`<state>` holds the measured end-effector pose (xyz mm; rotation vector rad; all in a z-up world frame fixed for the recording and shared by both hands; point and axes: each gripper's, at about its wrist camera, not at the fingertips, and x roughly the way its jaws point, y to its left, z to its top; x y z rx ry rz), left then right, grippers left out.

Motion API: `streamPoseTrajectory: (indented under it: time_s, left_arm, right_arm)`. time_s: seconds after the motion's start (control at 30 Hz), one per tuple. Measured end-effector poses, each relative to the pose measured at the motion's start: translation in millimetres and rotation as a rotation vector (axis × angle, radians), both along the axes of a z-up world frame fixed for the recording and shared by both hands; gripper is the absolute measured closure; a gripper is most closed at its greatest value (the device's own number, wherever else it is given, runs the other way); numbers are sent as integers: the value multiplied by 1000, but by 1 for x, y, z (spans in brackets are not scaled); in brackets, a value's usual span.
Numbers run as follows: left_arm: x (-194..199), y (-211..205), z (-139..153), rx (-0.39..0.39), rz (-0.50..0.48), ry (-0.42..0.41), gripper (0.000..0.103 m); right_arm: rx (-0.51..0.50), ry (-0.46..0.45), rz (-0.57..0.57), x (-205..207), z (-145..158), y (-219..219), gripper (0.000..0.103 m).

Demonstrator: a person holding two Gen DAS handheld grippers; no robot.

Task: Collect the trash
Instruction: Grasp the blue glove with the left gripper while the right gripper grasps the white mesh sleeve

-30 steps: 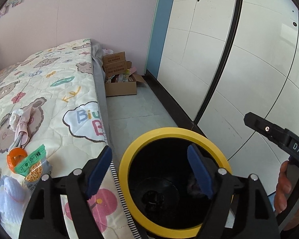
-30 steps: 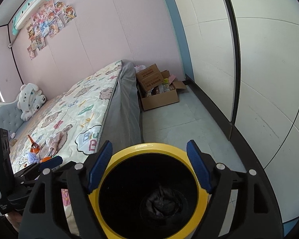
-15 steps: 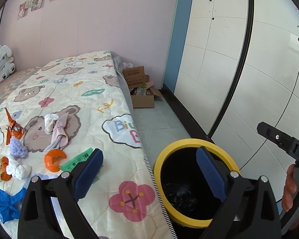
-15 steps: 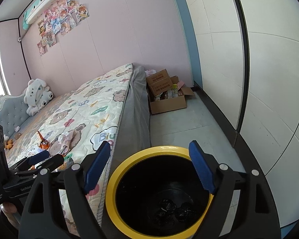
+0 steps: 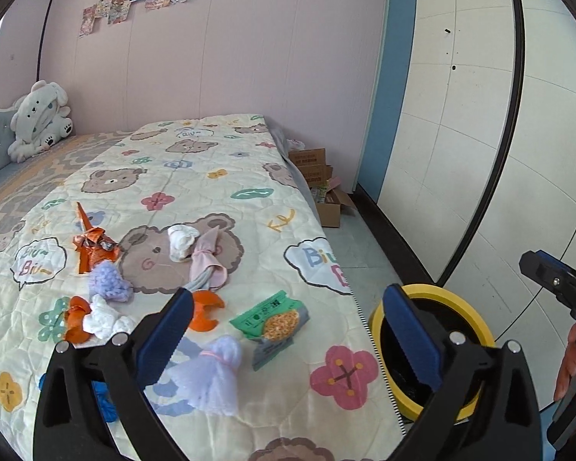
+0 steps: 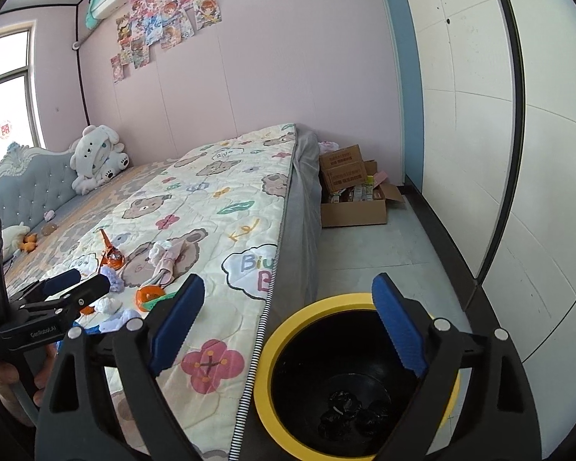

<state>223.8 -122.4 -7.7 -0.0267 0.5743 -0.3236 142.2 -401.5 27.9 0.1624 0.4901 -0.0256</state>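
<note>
Left claw point(image 5: 288, 340) hangs with jaws spread wide and empty over the bed point(image 5: 219, 176); right claw point(image 6: 288, 330) gapes likewise above the yellow-rimmed bin point(image 6: 284, 330), which already holds dark crumpled bits. Just ahead of the left claw lies a green snack wrapper point(image 5: 272, 320), light, crinkly, likely slippery: best pinched at a flat edge. Beyond it sit orange peel point(image 5: 205, 309) and what seem to be tissue wads on the soft quilt, pink wall behind

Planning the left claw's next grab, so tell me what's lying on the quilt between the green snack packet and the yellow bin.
Left wrist view: only bare quilt between the green snack packet and the yellow bin: a pink flower print, then the striped edge.
</note>
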Motion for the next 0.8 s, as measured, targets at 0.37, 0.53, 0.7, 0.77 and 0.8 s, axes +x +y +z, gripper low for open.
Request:
streamPoseTrajectory:
  time_s: [0.37, 0.53, 0.7, 0.77, 0.8]
  left_arm:
    - [1, 82, -1, 19, 150, 0, 8]
    - [2, 116, -8, 26, 208, 14, 8]
    - [2, 146, -22, 36, 257, 36, 8]
    - [3, 158, -29, 32, 275, 51, 8]
    - [3, 163, -32, 31, 284, 59, 8]
  right_arm:
    - [-52, -44, 74, 21, 9, 59, 12]
    - [-26, -9, 126, 36, 4, 82, 11]
    - [-37, 35, 184, 49, -10, 114, 10]
    - [-48, 54, 211, 53, -17, 129, 10]
    - [-55, 62, 223, 54, -21, 135, 10]
